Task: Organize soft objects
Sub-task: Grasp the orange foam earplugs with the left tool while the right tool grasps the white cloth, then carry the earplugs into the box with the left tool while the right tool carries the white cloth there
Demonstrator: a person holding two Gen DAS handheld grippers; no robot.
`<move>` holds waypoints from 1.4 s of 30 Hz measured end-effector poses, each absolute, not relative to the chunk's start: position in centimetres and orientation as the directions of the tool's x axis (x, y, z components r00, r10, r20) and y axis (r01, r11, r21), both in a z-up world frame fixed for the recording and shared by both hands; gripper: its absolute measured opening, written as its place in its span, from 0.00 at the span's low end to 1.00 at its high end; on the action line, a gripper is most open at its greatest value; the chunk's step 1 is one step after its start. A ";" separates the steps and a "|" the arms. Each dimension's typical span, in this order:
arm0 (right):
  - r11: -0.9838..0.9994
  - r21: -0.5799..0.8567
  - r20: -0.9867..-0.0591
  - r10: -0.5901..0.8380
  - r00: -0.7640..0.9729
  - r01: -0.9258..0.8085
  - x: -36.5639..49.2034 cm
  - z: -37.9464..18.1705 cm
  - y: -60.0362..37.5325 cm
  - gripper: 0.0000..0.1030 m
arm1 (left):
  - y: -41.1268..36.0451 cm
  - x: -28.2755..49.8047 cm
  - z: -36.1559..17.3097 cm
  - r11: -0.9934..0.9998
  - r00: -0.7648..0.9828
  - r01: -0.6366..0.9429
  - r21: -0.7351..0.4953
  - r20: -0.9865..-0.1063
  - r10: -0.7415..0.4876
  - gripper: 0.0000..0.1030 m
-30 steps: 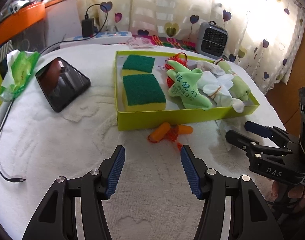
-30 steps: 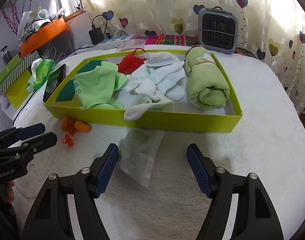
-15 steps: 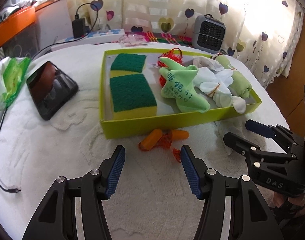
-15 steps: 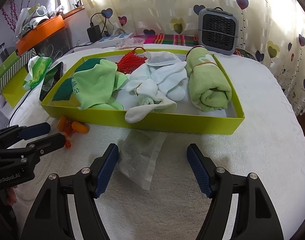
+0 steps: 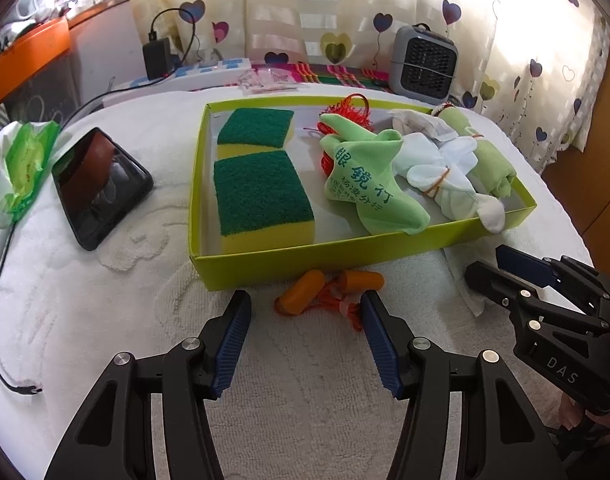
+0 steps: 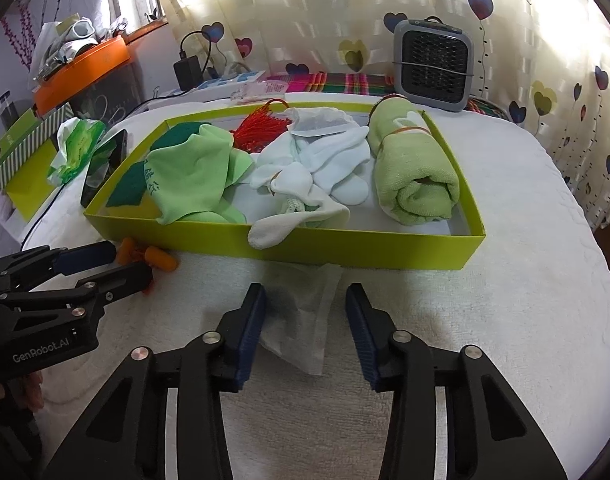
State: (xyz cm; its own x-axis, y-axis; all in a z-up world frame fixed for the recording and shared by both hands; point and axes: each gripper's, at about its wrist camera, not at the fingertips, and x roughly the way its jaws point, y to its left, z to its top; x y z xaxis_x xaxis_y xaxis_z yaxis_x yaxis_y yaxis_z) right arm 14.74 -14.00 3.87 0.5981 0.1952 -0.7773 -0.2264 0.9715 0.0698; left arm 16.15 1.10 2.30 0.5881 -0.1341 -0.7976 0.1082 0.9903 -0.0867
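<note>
The left gripper (image 5: pixel 305 340) has been brought, jaws open, up to the orange earplugs (image 5: pixel 329 290), while the right gripper (image 6: pixel 305 328), also open, has been lowered astride the white wipe (image 6: pixel 301 312), so both are probably lined up for the green box (image 5: pixel 305 256).

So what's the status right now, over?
Left gripper open over orange earplugs. Right gripper open over white pouch. Both items outside green tray. Nothing in the way.

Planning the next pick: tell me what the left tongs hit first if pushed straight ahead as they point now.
The left tongs, open and empty, point at the orange corded earplugs lying on the white cloth, so those come first. Right behind them stands the front wall of the green tray. How high the tongs sit is unclear.
</note>
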 end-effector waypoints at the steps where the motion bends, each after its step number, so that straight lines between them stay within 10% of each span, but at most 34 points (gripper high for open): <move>1: 0.971 0.071 -0.777 0.198 0.598 -0.229 14.7 3.9 -14.0 0.37 | 1.1 16.1 2.3 0.991 0.590 0.106 -0.082 -0.797 -0.129 0.47; 10: 0.967 0.088 -0.773 0.218 0.595 -0.240 14.6 3.9 -13.9 0.26 | 1.8 16.2 2.3 0.990 0.596 0.095 -0.104 -0.791 -0.140 0.18; 42: 0.960 0.115 -0.745 0.252 0.617 -0.254 13.1 5.0 -14.2 0.11 | 1.8 14.6 3.9 0.984 0.634 0.120 -0.134 -0.752 -0.179 0.17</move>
State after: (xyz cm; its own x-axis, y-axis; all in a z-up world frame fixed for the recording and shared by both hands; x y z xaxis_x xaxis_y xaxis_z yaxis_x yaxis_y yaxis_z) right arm 13.14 -14.19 4.95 0.6170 0.2521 -0.7455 -0.2535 0.9605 0.1150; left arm 14.59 1.79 3.94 0.6342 -0.1793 -0.7521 0.1195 0.9838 -0.1337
